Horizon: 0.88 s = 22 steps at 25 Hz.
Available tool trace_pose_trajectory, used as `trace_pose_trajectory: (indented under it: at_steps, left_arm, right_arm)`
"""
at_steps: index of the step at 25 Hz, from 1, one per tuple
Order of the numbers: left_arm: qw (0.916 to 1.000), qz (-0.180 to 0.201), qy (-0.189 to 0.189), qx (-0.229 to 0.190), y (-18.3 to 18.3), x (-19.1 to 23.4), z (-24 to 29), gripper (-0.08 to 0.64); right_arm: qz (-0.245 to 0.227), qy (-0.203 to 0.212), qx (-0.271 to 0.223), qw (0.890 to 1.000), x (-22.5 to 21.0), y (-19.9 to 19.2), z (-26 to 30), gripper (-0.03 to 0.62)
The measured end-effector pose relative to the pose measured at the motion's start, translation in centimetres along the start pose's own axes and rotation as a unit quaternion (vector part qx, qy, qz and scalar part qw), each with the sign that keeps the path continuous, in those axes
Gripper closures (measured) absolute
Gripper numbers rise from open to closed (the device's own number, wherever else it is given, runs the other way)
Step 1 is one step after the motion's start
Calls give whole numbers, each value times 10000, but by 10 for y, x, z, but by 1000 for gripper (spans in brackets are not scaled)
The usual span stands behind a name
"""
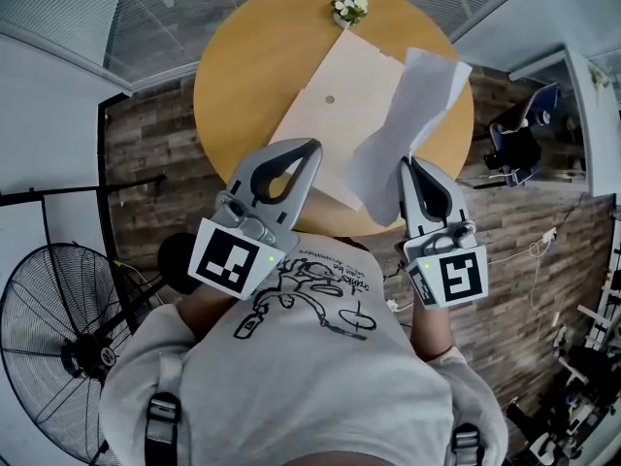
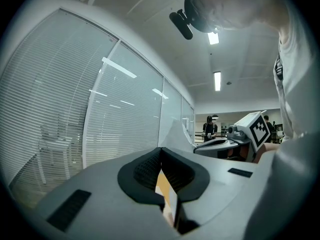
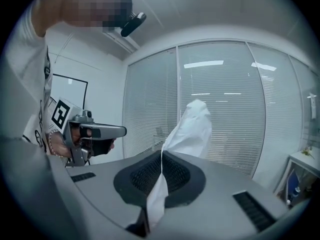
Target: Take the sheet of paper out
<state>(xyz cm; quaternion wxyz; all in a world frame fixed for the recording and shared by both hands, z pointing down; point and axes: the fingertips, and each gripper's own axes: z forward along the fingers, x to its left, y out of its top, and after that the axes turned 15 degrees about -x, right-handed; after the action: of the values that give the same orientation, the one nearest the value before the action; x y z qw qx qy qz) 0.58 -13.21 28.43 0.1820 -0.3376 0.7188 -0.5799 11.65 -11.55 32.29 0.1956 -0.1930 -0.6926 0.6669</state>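
Note:
A white sheet of paper (image 1: 408,115) curls up over the round wooden table (image 1: 233,76), with my right gripper (image 1: 406,165) shut on its lower edge. In the right gripper view the sheet (image 3: 195,129) rises from between the closed pads (image 3: 175,176). A beige envelope (image 1: 335,95) with a round clasp lies flat on the table. My left gripper (image 1: 310,149) is at its near edge, and in the left gripper view a beige edge of the envelope (image 2: 165,186) is pinched between the closed jaws. The sheet looks clear of the envelope, though its lowest part is hidden behind the right gripper.
A small pot of white flowers (image 1: 349,8) stands at the table's far edge. A black floor fan (image 1: 58,328) is at the lower left. A blue chair (image 1: 514,139) and cables lie on the floor to the right. Glass walls with blinds (image 3: 225,99) surround the space.

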Motion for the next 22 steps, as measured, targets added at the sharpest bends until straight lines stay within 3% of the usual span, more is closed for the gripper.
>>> trace_pose_trajectory:
  at_steps: [22]
  left_arm:
    - [10000, 21, -14, -53, 7, -18, -5, 538]
  right_arm:
    - [-103, -17, -320, 9994, 13, 35, -31, 581]
